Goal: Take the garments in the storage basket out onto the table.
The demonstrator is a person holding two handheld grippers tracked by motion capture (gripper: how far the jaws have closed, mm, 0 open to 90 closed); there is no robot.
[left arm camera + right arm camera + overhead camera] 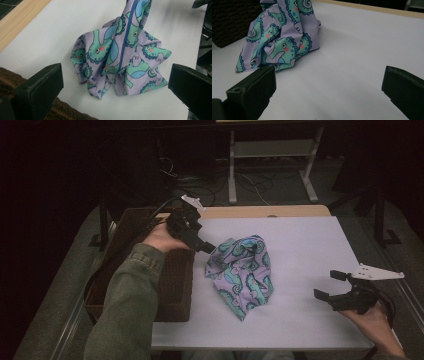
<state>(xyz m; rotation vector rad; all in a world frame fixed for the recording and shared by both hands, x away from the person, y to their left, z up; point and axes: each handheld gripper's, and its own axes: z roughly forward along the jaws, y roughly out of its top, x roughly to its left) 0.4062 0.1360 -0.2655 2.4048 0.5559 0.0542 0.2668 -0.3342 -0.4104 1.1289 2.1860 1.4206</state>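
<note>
Here, a crumpled lilac cloth (242,272) printed with green and blue dinosaurs lies near the middle of the white tabletop (300,250), bunched into folds with one corner trailing toward six o'clock. In the left gripper view the cloth (120,55) shows a blue seam line running down its folds, and it sits on the white surface between that gripper's two black jaws, which stand wide apart with nothing between them. The left gripper (200,242) hovers at about ten o'clock from the cloth, its tips just beside the cloth's upper left edge; whether they touch it cannot be told. A hand (162,239) in a green sleeve (127,305) holds it.

At nine o'clock from the cloth, a dark brown wicker basket (170,290) sits at the table's left edge.

At about four o'clock, well apart from the cloth, the right gripper (331,285) is held low over the table with its jaws spread and empty. In the right gripper view the cloth (279,37) lies beyond the left jaw, with the basket (232,20) behind it.
</note>
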